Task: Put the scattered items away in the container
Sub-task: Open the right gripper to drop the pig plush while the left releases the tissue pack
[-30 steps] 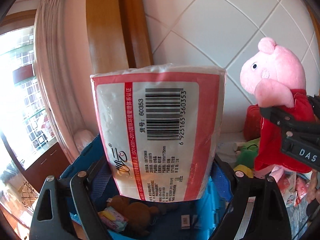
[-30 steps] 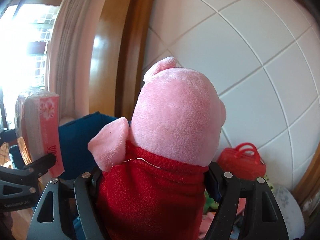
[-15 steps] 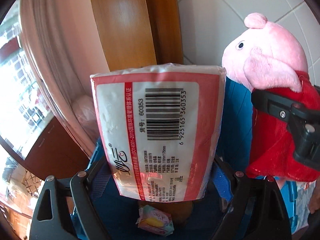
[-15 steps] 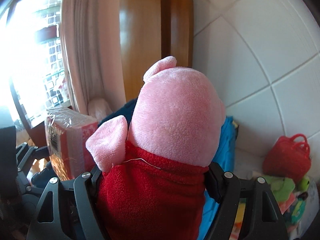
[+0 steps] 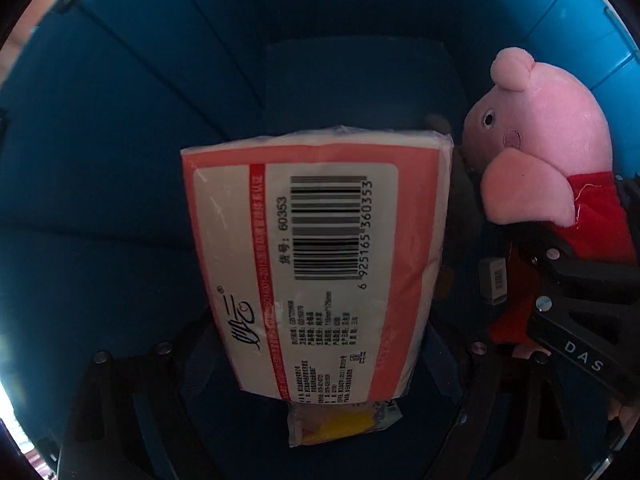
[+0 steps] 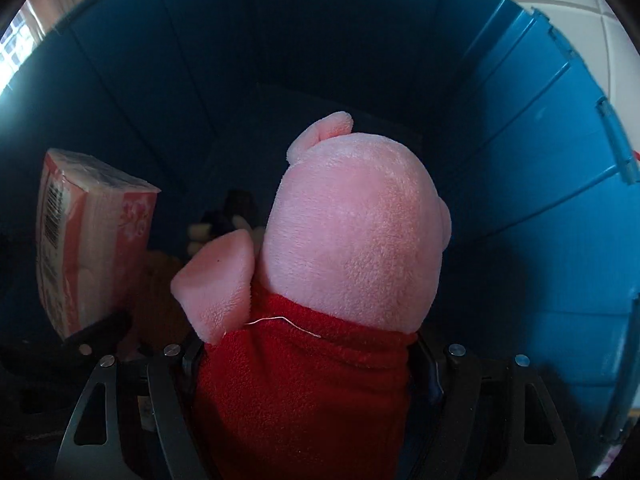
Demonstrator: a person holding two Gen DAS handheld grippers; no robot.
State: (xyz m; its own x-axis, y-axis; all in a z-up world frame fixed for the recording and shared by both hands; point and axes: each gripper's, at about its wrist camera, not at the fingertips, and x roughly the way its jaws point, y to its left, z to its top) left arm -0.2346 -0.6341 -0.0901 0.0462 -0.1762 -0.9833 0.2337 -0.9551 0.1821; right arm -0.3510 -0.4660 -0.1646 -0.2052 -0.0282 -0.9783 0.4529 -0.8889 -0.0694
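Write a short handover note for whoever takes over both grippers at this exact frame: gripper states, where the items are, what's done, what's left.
Left gripper: shut on the tissue pack, held upright inside the blue bin.
Right gripper: shut on the pig plush by its red body, also down inside the bin, beside the pack.
Done: a small yellow-and-white packet lies on the bin floor below the pack; other dark items beyond it are too dim to identify.
Left: open both grippers to drop pack and plush, then withdraw. Whether anything remains outside the bin cannot be seen from here.
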